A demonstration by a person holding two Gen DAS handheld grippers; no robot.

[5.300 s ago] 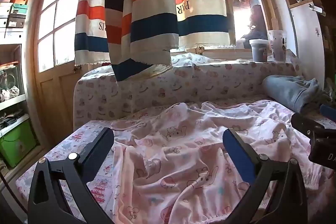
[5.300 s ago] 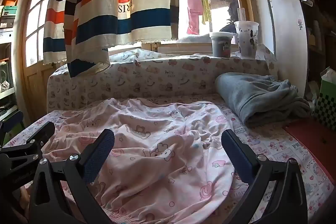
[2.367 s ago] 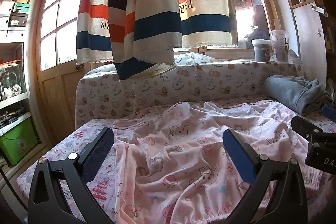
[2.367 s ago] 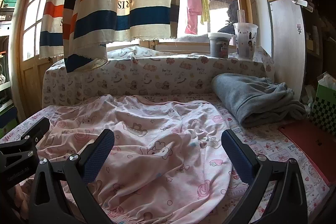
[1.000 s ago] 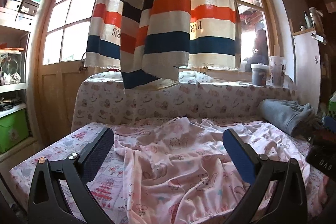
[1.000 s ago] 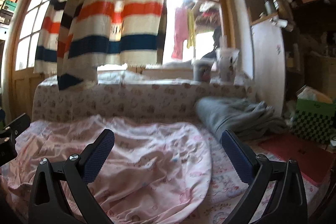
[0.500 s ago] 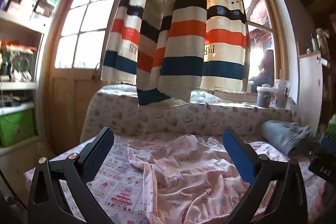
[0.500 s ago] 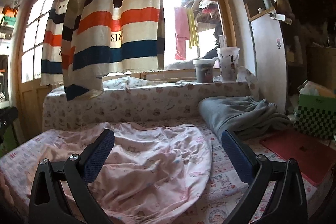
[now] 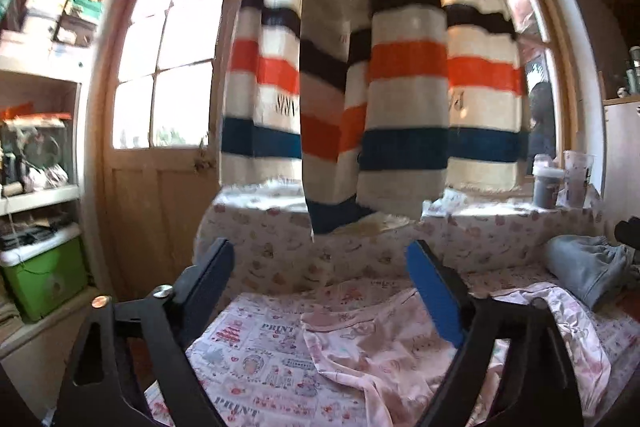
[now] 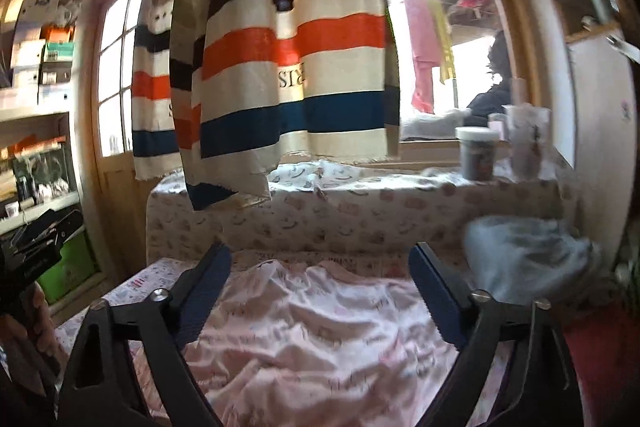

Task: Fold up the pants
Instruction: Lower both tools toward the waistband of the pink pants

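Observation:
Pink printed pants [image 9: 384, 351] [image 10: 320, 331] lie crumpled on the patterned bed cover [image 9: 256, 355]. My left gripper [image 9: 320, 263] hovers above their left edge, jaws closing, with nothing between them. Over the middle of the pants hangs my right gripper [image 10: 320, 263], also closing on empty air. In the right wrist view the left gripper's body [image 10: 36, 247] and a hand show at the far left. A dark bit of the right gripper [image 9: 628, 227] shows at the left view's right edge.
A striped blanket [image 9: 368, 87] hangs in front of the window above the padded backrest [image 10: 360, 219]. Grey folded clothing [image 9: 584, 267] [image 10: 528, 251] lies at the right. Two cups [image 10: 500, 147] stand on the sill. Shelves and a green box [image 9: 44, 279] are left. A red mat [image 10: 600, 347] lies right.
Both grippers have risen and pulled back from the bed, so the pants sit lower and smaller in view. Both pairs of jaws have narrowed a little. The pants lie unmoved.

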